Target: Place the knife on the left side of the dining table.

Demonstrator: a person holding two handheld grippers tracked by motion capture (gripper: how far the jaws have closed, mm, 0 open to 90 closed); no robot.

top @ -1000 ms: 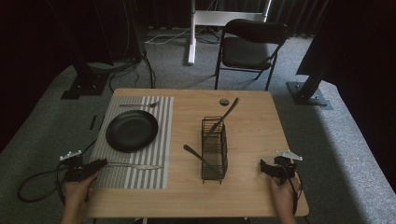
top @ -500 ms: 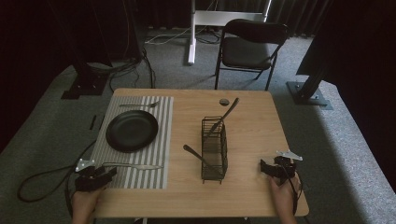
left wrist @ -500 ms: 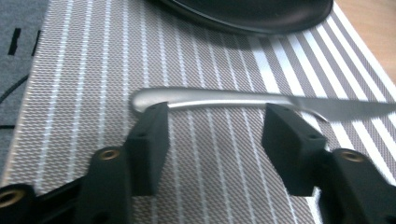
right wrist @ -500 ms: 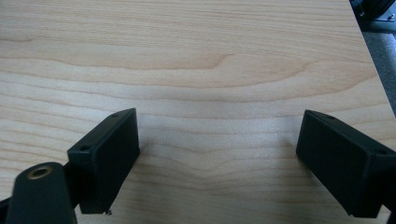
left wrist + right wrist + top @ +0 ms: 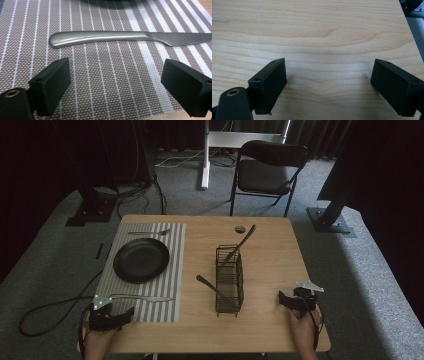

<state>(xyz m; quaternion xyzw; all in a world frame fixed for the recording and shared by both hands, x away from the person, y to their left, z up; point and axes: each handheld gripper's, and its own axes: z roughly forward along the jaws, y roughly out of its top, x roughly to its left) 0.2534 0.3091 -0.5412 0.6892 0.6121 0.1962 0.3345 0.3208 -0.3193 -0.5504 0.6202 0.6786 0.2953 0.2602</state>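
Basically lining up on the knife lying flat on the striped placemat near the counter's front edge — left tongs spread wide just short of its handle, right tongs also apart, idle over bare wood — probably next: ease forward, straddle, squeeze.

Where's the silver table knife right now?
In the high view the silver table knife lies flat on the striped grey placemat, on the table's left, just below the round black plate and just ahead of the open left tool.
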